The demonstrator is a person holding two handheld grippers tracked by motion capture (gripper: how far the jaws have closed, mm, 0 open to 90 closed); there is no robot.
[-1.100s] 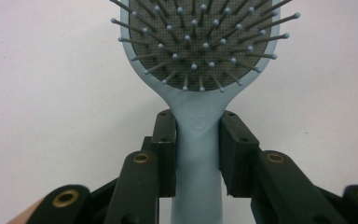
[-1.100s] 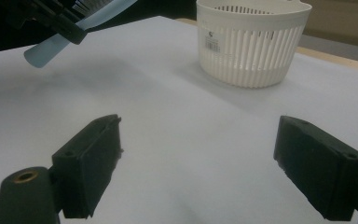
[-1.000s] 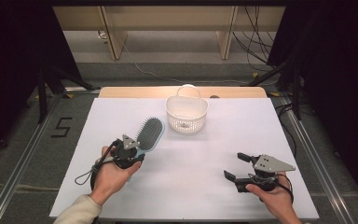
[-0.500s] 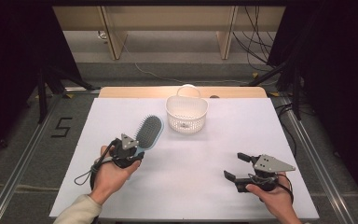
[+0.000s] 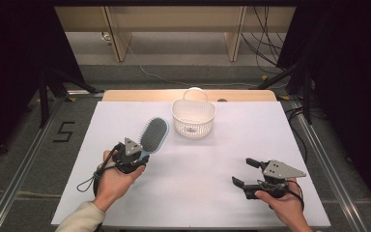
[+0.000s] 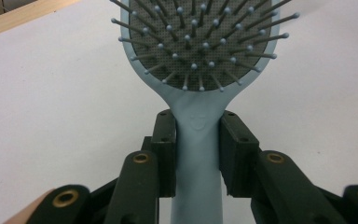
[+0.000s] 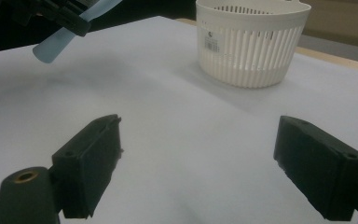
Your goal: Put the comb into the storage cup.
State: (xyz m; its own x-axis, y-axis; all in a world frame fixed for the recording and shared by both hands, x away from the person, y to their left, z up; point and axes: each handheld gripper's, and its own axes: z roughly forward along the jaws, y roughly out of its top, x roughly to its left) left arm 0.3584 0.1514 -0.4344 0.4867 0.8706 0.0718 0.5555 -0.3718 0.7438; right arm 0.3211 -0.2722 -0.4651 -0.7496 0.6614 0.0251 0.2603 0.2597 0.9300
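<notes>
- High view: pale blue plastic paddle hairbrush (image 5: 153,136) with a dark bristle pad, held at the handle by the left gripper (image 5: 136,155) over the white table (image 5: 207,164), near its left-centre; brush head angled away toward the far side, bristles facing up.
- Same view: white slotted plastic basket (image 5: 193,118) with a loop handle, standing upright near the far middle of the table, just beside the brush head but apart from it.
- Same view: right gripper (image 5: 244,173) in the person's right hand near the front right edge, well apart from brush and basket; jaws spread, nothing between them. Grip on the brush handle too small here to judge.
- Left gripper view: settles that grip. Black pads (image 6: 167,140) pressed flat on both sides of the blue hairbrush handle (image 6: 198,154), just below the neck where the handle widens into the head. Grey perforated cushion and ball-tipped pins seen close, details lost from above. Bare white table behind; strip of wooden edge (image 6: 23,18) at the upper left.
- Right gripper view: own two jaws wide apart, only table surface in the gap. Basket (image 7: 251,42) seen from the side, showing vertical slots and a small label on its wall, missed from overhead. Blue handle end (image 7: 58,44) of the brush poking out of the other gripper at upper left, clear of the table.
</notes>
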